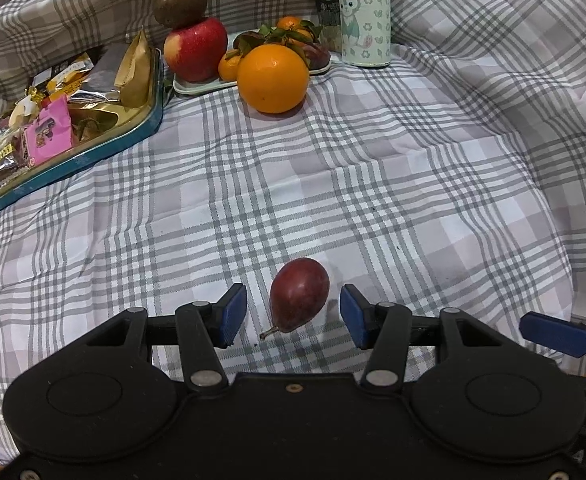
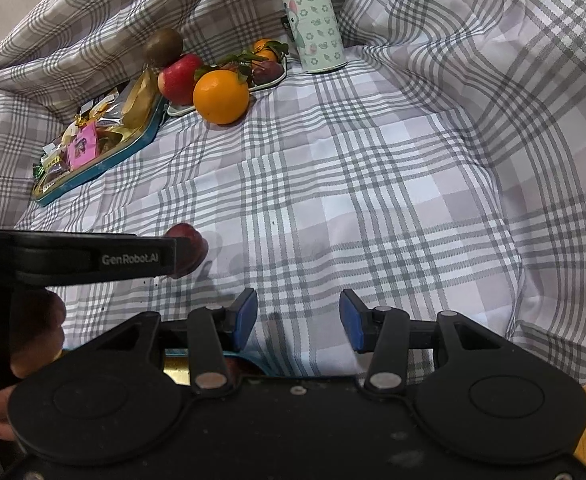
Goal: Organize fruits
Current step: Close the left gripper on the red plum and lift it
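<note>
Red pear between parted pads

Left gripper (image 1: 293, 314) straddles the red pear (image 1: 299, 294) on the plaid cloth (image 1: 413, 200), untouched — right view half-hides it, showing the right gripper (image 2: 297, 316) apart, empty.

Even, soft indoor light; fisheye bending warps the checked cloth (image 1: 373, 160) towards every edge; faint shadows fall towards 3 o'clock.

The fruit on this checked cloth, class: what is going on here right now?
A person holds a gripper in each hand. The left gripper is open around a dark red fruit lying alone on the cloth, pads not touching it. The right gripper is open and empty. An orange sits beside the fruit plate, where an apple carries a kiwi.
</note>
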The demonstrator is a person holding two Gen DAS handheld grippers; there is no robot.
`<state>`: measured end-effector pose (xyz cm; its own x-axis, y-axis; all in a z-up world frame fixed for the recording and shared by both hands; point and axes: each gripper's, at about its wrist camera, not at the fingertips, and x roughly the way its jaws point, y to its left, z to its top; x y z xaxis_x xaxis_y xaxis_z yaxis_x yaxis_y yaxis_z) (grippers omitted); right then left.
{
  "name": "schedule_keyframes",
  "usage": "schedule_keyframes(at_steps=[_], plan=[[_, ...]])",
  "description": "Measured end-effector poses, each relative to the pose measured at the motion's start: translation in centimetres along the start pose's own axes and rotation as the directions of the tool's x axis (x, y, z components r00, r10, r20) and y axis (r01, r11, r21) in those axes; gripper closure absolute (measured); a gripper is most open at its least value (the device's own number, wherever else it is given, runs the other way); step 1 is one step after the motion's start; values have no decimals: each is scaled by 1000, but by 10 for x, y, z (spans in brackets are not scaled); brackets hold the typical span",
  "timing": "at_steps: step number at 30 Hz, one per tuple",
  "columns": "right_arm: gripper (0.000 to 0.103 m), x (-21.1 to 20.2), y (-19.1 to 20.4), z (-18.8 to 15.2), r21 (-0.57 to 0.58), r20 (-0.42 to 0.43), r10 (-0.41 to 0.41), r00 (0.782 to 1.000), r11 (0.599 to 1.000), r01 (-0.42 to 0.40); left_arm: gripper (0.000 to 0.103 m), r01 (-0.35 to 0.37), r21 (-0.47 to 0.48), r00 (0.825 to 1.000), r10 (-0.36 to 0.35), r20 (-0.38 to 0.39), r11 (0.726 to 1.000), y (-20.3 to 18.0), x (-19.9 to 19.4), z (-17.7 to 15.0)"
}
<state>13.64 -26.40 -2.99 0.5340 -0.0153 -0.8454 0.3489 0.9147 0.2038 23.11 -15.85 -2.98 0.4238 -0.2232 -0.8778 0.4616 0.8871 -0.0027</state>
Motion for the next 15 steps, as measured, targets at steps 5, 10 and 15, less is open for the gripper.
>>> schedule_keyframes(at_steps=[5, 10, 15], plan=[[55, 0, 2, 1, -4, 0, -6, 1000, 1000, 6, 46, -3, -19, 1000, 2, -25, 1000, 2, 11, 2], [55, 1, 5, 1, -10, -4, -8, 1000, 1000, 8, 57, 24, -61, 998, -27, -56, 998, 10, 20, 1], [55, 2, 8, 1, -18, -12, -8, 1000, 1000, 8, 57, -22, -126, 999, 15, -50, 992, 26, 18, 2]])
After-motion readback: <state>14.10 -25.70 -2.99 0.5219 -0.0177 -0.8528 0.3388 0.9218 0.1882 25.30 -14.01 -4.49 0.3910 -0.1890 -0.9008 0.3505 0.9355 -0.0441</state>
